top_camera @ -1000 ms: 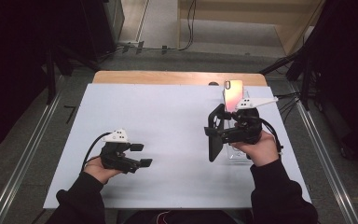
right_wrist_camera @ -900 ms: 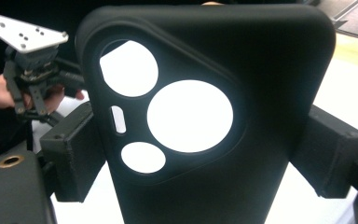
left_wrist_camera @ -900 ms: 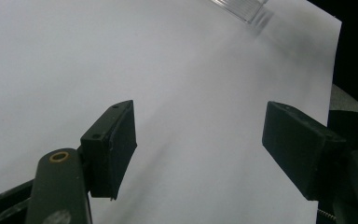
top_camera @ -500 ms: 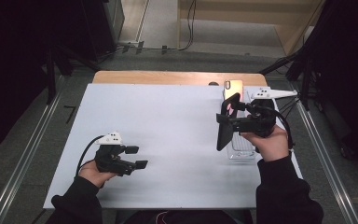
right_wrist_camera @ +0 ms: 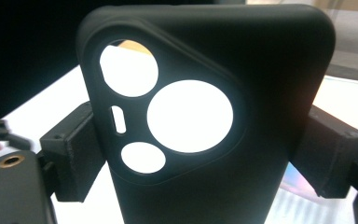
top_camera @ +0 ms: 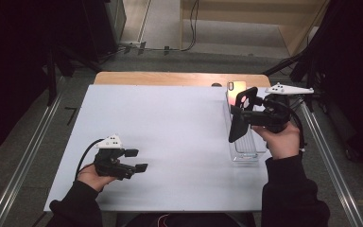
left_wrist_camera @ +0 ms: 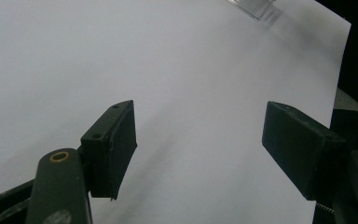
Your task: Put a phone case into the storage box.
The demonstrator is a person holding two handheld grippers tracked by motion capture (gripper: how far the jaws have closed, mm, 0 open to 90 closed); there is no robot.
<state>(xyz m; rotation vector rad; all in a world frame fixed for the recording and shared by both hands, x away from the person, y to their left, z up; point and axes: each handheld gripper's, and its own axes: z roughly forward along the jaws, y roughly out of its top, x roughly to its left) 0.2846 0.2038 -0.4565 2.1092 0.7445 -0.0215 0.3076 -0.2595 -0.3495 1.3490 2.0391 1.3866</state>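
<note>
1. The right gripper [top_camera: 246,116] clamps a black phone case [right_wrist_camera: 205,116] by its edges, held above the clear tray [top_camera: 246,153] at the table's three o'clock side.
2. A phone [top_camera: 235,88] stands at the tray's twelve o'clock end.
3. The left gripper [top_camera: 134,161] rests at seven o'clock, jaws apart and empty.
4. Judging by this, the case is lifted out; fitting it to the phone remains.

Dim dark surround, table [top_camera: 170,123] brightly lit; close-up views soft, backlit glare.
</note>
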